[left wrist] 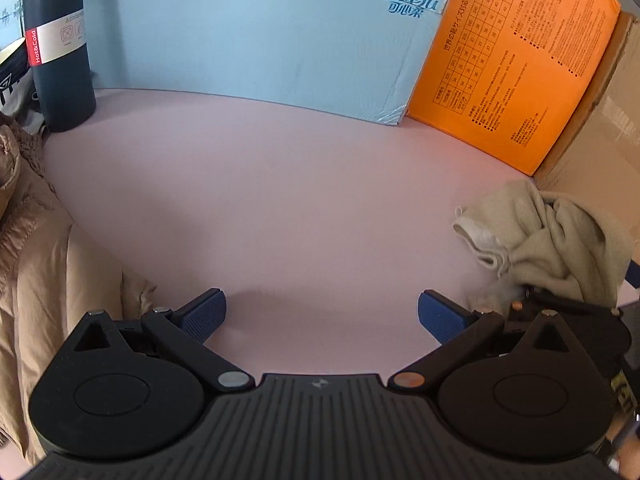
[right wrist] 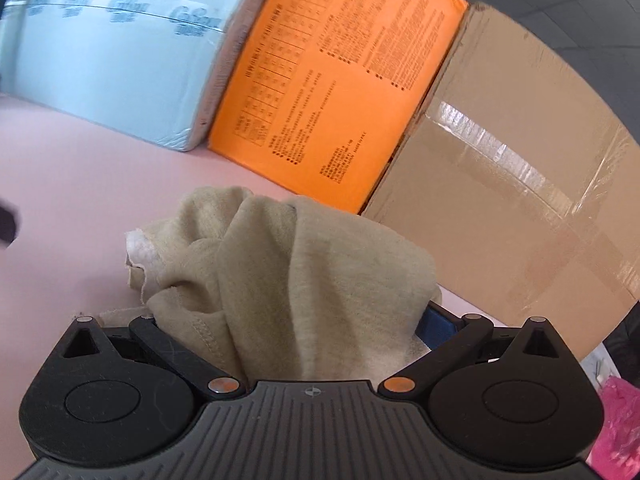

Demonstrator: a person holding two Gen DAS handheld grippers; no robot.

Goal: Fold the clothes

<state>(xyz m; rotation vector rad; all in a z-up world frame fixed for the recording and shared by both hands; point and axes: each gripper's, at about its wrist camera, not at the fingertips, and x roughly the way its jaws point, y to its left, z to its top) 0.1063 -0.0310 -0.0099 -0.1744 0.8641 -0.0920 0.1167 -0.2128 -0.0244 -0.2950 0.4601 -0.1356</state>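
Note:
A crumpled beige garment [right wrist: 288,264] with a white fleecy lining lies heaped on the pink table [right wrist: 80,184], bunched between and over the fingers of my right gripper [right wrist: 288,320]. That gripper's linkages are spread wide. Its right blue pad [right wrist: 438,326] shows beside the cloth, and its left finger is hidden under the cloth. In the left wrist view the same garment [left wrist: 552,240] sits at the right, draped over the right gripper's black body [left wrist: 560,320]. My left gripper [left wrist: 320,312] hangs open over bare pink table [left wrist: 280,200], with nothing between its blue pads [left wrist: 204,314].
A tan puffy jacket [left wrist: 36,260] lies at the left edge. A dark flask [left wrist: 60,48] stands at the back left. A light blue package [left wrist: 260,40], an orange box [left wrist: 516,68] and a cardboard box [right wrist: 520,200] wall the back. Pink material [right wrist: 620,420] shows at the lower right.

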